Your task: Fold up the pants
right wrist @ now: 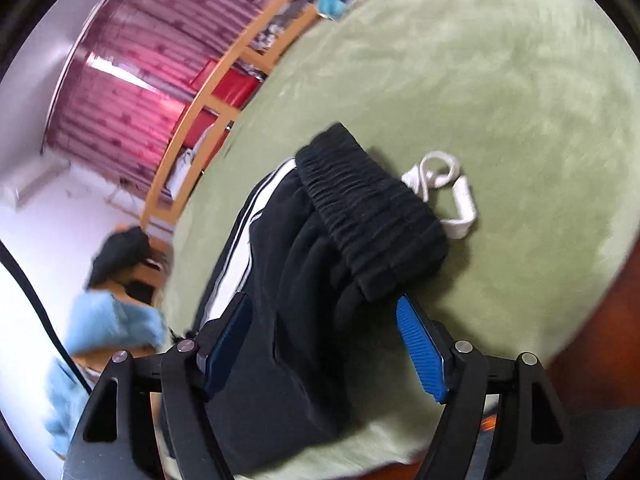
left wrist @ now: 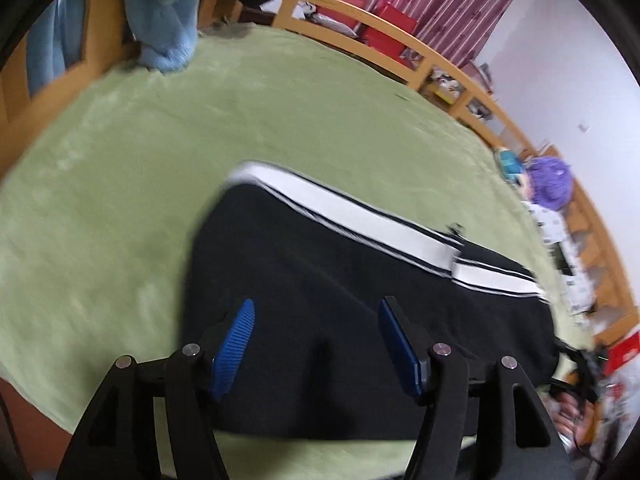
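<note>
Green blanket (left wrist: 120, 152) carries the folded pants (left wrist: 320, 280). We hold both grippers wide and empty: left gripper (left wrist: 316, 312) at the plain end, right gripper (right wrist: 324, 312) facing the waistband (right wrist: 372, 208) at one o'clock, long axis between them.

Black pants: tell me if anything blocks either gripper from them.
Nothing visible does. The left gripper and right gripper both hover open directly over the black pants, with only the green blanket around them.

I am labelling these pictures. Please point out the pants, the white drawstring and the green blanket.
pants (left wrist: 320, 280): left wrist view, black cloth below the stripe.
white drawstring (right wrist: 460, 196): right wrist view, its looped end.
green blanket (left wrist: 160, 160): left wrist view, bare part.
</note>
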Motion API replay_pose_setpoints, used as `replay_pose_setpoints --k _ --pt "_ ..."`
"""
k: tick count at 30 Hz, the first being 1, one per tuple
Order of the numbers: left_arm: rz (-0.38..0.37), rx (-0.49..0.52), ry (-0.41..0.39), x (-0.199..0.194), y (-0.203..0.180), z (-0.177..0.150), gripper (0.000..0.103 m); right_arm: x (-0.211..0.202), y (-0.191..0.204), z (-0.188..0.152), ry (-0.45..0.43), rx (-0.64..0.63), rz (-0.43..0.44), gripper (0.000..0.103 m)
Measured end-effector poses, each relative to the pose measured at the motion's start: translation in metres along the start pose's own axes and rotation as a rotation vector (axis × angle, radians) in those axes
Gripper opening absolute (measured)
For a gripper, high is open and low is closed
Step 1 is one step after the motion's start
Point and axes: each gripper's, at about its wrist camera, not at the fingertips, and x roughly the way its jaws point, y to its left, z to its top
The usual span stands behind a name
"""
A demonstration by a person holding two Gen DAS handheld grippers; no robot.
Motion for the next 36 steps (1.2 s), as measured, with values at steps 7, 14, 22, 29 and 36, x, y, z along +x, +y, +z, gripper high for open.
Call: replay_pose_setpoints --k 7,14,22,29,36 --pt "0.005 -0.009 -0.038 -0.011 -0.01 -0.03 0.062 0.04 -0.012 0.032 -0.06 0.172 0.078 0.04" --pt "0.056 -0.012 -0.089 -0.034 0.003 -0.044 0.065 0.013 0.05 0.051 -0.105 -0.281 0.009 0.056" --pt "0.089 -0.091 -0.068 -0.017 0.041 -0.06 0.067 0.003 0.002 0.031 0.03 -0.152 -0.227 0.057" --pt "0.06 -0.171 0.028 -0.001 0.068 -0.07 0.068 -0.021 0.097 -0.032 -0.016 -0.415 -0.235 0.067" --pt "0.057 -0.162 0.032 -0.01 0.074 -0.074 0.068 0.073 0.186 -0.128 0.243 -0.565 -0.013 0.067"
